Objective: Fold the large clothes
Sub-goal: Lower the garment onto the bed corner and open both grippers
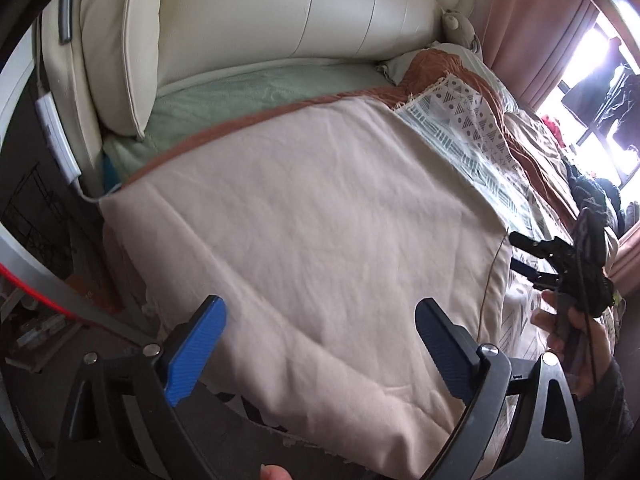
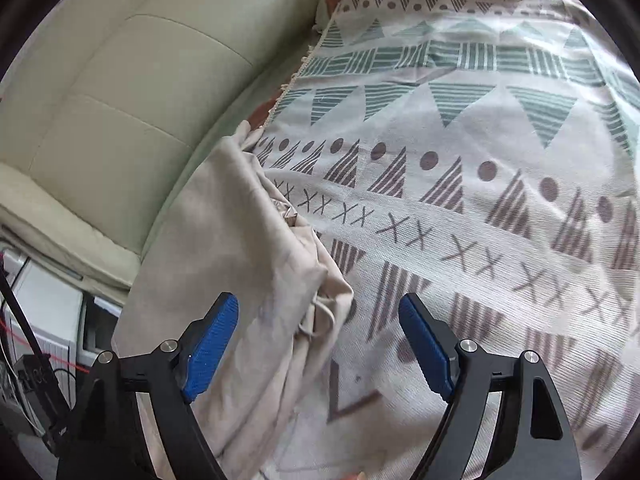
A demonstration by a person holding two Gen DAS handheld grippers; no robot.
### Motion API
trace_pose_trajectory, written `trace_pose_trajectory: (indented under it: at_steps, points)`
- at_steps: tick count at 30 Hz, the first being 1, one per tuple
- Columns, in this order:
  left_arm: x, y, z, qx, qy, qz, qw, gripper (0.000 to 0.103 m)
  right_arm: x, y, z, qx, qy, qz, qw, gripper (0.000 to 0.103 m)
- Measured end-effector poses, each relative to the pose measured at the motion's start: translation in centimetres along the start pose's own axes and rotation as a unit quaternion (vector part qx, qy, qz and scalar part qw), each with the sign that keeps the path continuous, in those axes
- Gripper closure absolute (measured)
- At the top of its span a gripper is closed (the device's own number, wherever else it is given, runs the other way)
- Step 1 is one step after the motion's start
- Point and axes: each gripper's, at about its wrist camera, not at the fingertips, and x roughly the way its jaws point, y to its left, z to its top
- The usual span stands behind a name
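A large beige cloth [image 1: 312,232] lies spread flat on the bed, its near edge hanging over the front. My left gripper [image 1: 320,344] is open above the cloth's near part, holding nothing. In the right wrist view the cloth's right edge [image 2: 256,264] lies bunched in folds with a drawstring showing. My right gripper [image 2: 320,340] is open just over that bunched edge and the patterned blanket [image 2: 460,184], empty. The right gripper also shows in the left wrist view [image 1: 532,256], at the cloth's right edge.
A cream padded headboard [image 1: 280,12] runs along the far side. A green sheet [image 1: 240,92] and rust blanket [image 1: 460,72] lie behind the cloth. Pink curtains [image 1: 532,20] and a bright window are at the right. Clutter and a red cord [image 1: 36,288] sit at the left.
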Motion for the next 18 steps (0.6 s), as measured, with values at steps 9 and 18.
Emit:
trace_pose_trajectory:
  at_steps: [9, 18]
  points:
    - [1.0, -1.5, -4.2, -0.006, 0.010, 0.052, 0.9986, 0.006, -4.3, 2.8, -2.5, -0.075, 0.009, 0.007, 0.997, 0.022]
    - [1.8, -3.5, -9.4, -0.029, 0.026, 0.041, 0.9984, 0.006, -7.5, 4.7, -6.1, -0.123, 0.028, -0.007, 0.992, 0.022]
